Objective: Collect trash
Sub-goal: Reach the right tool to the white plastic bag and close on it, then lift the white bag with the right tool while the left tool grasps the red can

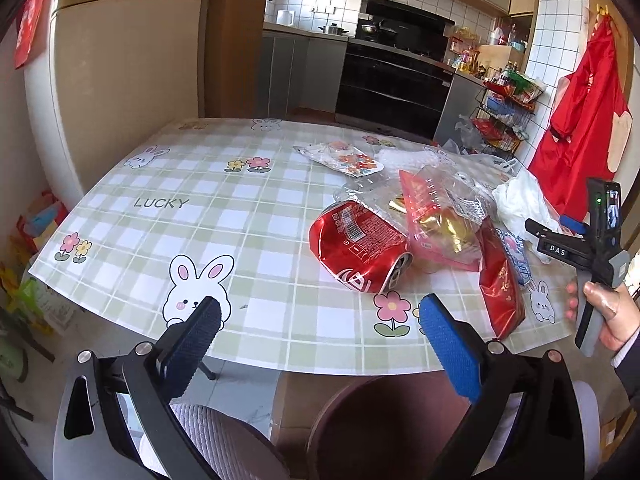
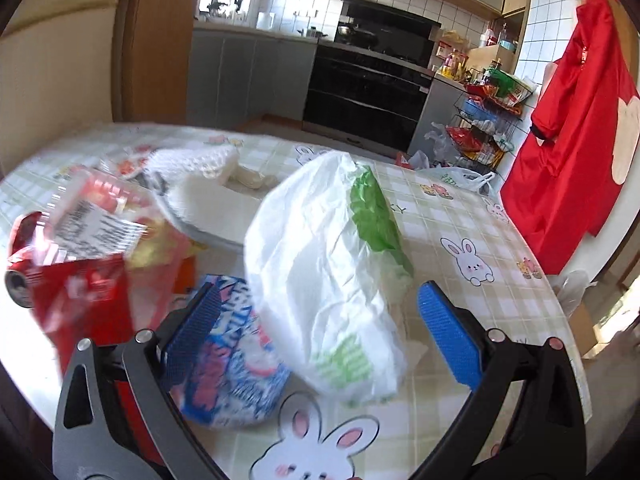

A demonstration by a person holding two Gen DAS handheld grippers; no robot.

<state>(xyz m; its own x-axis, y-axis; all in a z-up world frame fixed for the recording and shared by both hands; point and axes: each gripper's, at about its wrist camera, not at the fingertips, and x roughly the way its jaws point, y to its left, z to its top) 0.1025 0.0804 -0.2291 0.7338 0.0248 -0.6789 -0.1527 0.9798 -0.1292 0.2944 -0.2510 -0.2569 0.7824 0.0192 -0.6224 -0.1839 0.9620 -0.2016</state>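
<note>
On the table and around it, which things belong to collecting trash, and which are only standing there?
Belong to the job:
- crushed red can
- clear wrapper with gold inside
- red packet
- blue and white wrapper
- white plastic bag

Only there:
- refrigerator
- stove
- wire rack
- red garment

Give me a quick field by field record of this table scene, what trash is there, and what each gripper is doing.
surface: table with green checked bunny cloth
trash: crushed red can on its side; clear wrapper touching the can; red packet; white plastic bag with green print; blue and pink packet
left gripper: open, empty, near the table edge, short of the can
right gripper: open, fingers either side of the white plastic bag, not closed on it
collected so far: nothing visibly held
</note>
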